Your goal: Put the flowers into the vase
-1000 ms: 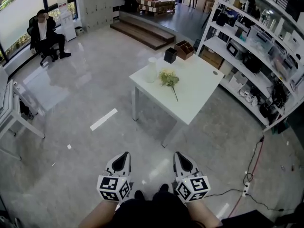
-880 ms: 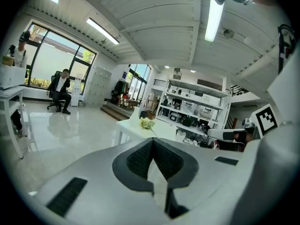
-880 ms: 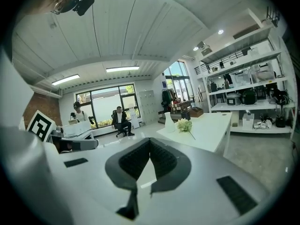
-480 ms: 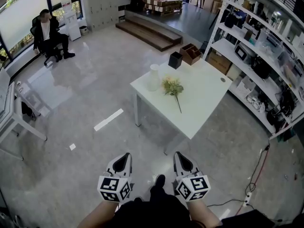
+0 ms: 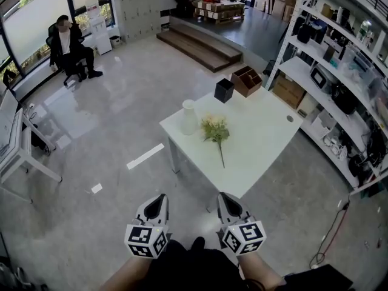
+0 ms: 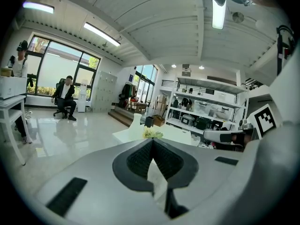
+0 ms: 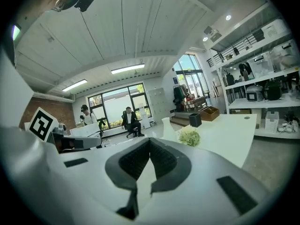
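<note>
Fingers [image 6: 138, 160] of left gripper [image 5: 159, 199] are pressed together w/ nothing btwn them. Right gripper [image 5: 223, 197] fingers [image 7: 161, 159] are likewise closed & empty. Flowers [image 5: 215, 130] lie flat on the counter [image 5: 260, 144], well ahead of both fingertip pairs, blooms just beside the white vase [image 5: 189, 117], stem end toward the fingers. Vs a sec ago the counter sits nearer, so the person is walking up. Approach only: no grasp yet, and the fingers must open first.

Glossy polished floor [image 5: 103, 132], smooth matt white table [image 5: 257, 141], matt white vase [image 5: 189, 117]
</note>
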A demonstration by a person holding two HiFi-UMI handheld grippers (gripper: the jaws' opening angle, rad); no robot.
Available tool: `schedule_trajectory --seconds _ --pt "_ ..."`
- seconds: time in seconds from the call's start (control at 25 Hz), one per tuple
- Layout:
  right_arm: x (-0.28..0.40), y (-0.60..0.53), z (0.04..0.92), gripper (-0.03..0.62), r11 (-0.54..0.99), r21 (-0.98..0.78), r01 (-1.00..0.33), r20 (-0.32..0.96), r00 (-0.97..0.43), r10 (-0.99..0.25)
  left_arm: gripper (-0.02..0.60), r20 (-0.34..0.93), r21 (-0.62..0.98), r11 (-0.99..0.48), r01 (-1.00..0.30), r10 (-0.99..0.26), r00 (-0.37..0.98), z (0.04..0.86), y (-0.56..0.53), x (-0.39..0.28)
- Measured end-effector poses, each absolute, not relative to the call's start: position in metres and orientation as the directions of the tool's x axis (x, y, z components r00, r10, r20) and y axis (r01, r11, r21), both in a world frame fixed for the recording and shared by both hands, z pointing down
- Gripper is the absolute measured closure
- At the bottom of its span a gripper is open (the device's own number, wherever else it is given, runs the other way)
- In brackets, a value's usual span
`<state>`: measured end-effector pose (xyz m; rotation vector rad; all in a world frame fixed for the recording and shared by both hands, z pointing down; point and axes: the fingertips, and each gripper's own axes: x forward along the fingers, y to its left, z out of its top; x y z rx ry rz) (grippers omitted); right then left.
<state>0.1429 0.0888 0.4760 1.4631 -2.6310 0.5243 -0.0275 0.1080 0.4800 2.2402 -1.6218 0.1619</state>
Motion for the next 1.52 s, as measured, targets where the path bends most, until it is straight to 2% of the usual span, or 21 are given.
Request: schedule_trajectory --seconds 0.36,0.96,1.52 --pt "0.143 0.003 0.481 0.591 0.484 -0.236 -0.843 0.223 -0.532 -0.817 0.578 0.292 0.229 -0.25 -0.941 -0.904 0.311 0.487 0.024 -0.031" --pt "0.068 -0.179 0.458 0.591 0.391 -0.198 -0.899 0.177 -0.425 -0.888 0.578 0.277 0.215 -0.414 -0.885 -0.843 0.461 0.48 -0.165 -0.075" --pt "0.07 -0.236 0.498 0.591 0.403 -0.206 -0.892 0.301 -0.449 -0.841 0.578 0.341 0.25 -0.394 -0.885 -0.819 0.461 0.503 -0.202 -0.06"
